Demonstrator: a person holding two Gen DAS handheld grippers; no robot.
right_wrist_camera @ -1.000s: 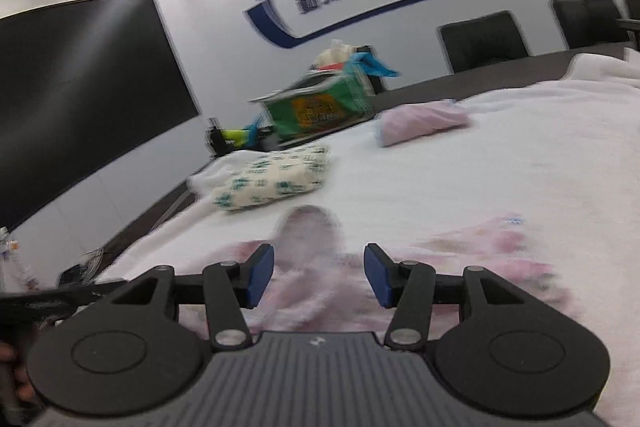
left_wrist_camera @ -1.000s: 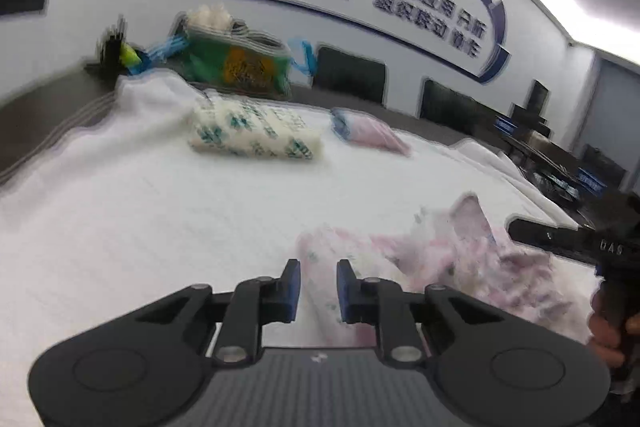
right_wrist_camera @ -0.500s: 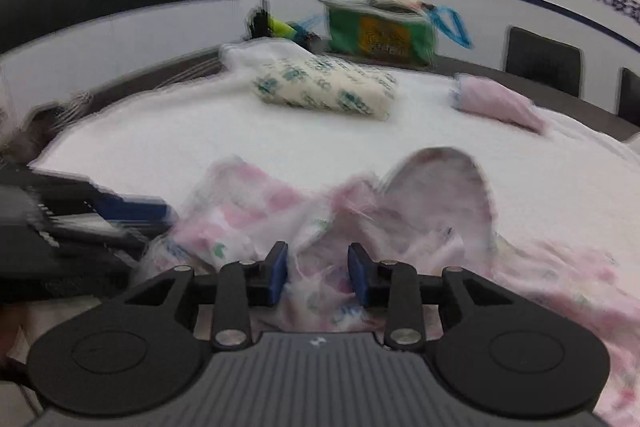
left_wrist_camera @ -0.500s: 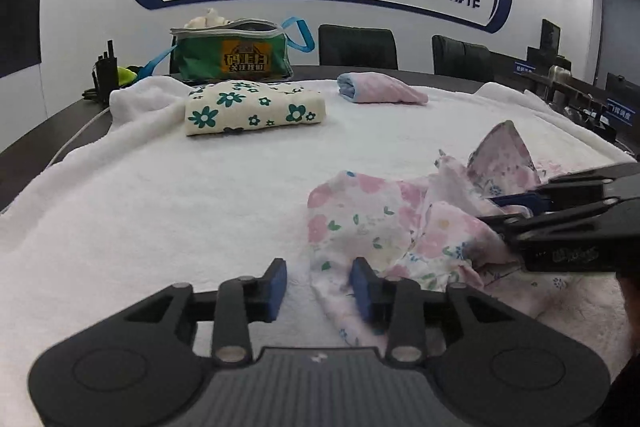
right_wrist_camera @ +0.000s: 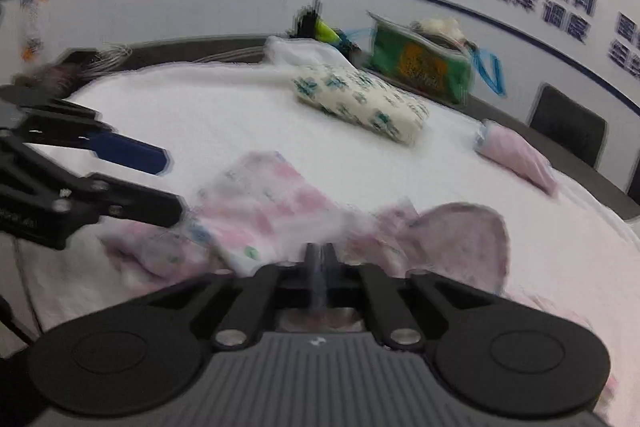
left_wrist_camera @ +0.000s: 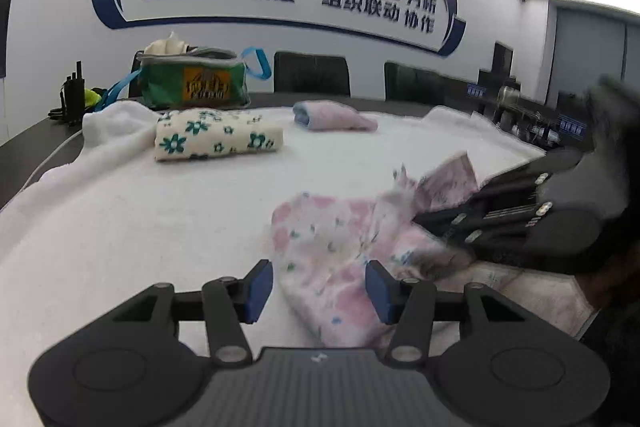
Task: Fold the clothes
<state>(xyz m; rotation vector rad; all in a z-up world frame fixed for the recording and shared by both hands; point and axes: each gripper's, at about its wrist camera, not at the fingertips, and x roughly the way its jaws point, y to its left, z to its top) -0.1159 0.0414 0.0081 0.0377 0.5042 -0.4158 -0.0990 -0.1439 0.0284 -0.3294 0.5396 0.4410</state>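
A crumpled pink floral garment (left_wrist_camera: 332, 247) lies on the white towel-covered table (left_wrist_camera: 140, 219). My left gripper (left_wrist_camera: 318, 285) is open, its blue pads either side of the garment's near corner. My right gripper (right_wrist_camera: 319, 263) is shut on a fold of the same garment (right_wrist_camera: 264, 211). In the left wrist view the right gripper (left_wrist_camera: 420, 217) comes in from the right, its tips at the cloth. In the right wrist view the left gripper (right_wrist_camera: 168, 185) shows at the left, open.
A folded white cloth with green flowers (left_wrist_camera: 218, 139), a folded pink cloth (left_wrist_camera: 334, 117) and a green bag (left_wrist_camera: 194, 83) stand at the back of the table. Black chairs (left_wrist_camera: 312, 73) line the far edge. A dark table edge (left_wrist_camera: 24, 143) is at left.
My left gripper has opened wider around the garment's corner. My right gripper has closed on a fold of the garment and swung its view left.
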